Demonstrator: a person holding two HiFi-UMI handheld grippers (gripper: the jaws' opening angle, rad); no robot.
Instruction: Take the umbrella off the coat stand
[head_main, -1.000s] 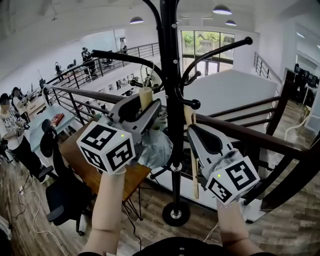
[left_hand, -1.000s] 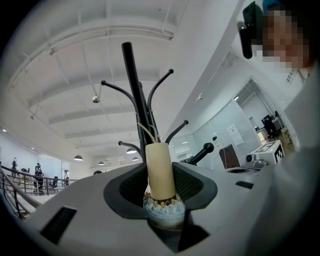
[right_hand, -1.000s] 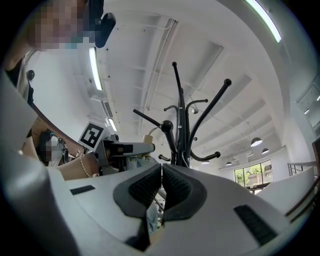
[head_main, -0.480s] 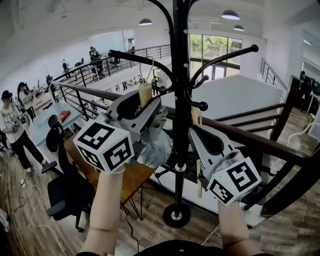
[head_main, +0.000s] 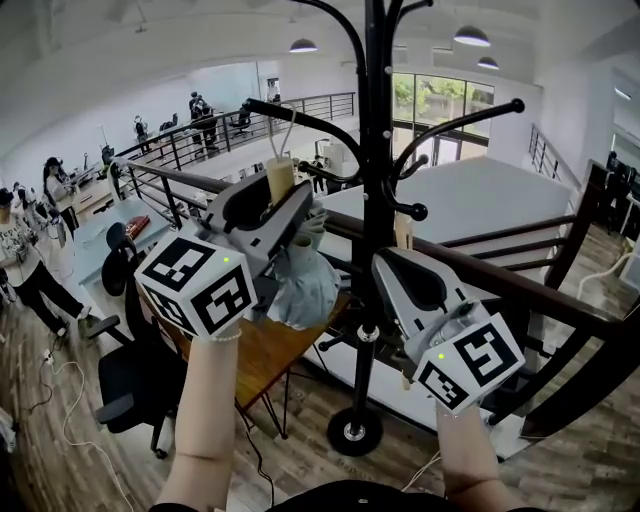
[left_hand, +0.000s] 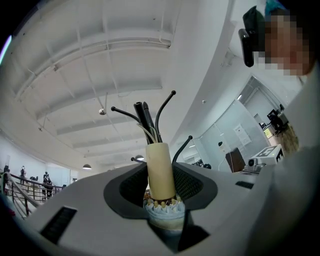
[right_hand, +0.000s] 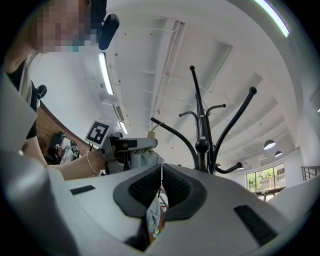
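Observation:
The black coat stand (head_main: 375, 200) rises in the middle of the head view. The umbrella has a cream handle (head_main: 278, 180), and its bunched pale blue fabric (head_main: 300, 285) hangs below. A thin wire loop (head_main: 290, 125) at the handle's top reaches up to a stand arm (head_main: 310, 118). My left gripper (head_main: 285, 200) is shut on the cream handle (left_hand: 161, 170), left of the pole. My right gripper (head_main: 400, 262), just right of the pole, is shut on a thin fold of the umbrella's fabric (right_hand: 152, 217). A beige stick (head_main: 404, 230) stands above it.
The stand's round base (head_main: 352, 432) sits on the wood floor by a metal railing (head_main: 180, 180). A wooden desk (head_main: 265, 350) and a black office chair (head_main: 125, 375) stand below left. People (head_main: 25, 260) are on the lower floor. A dark stair rail (head_main: 520, 285) runs to the right.
Both grippers have risen a little with the umbrella, and the left one has drifted left. The cream handle now sits higher against the stand's arm.

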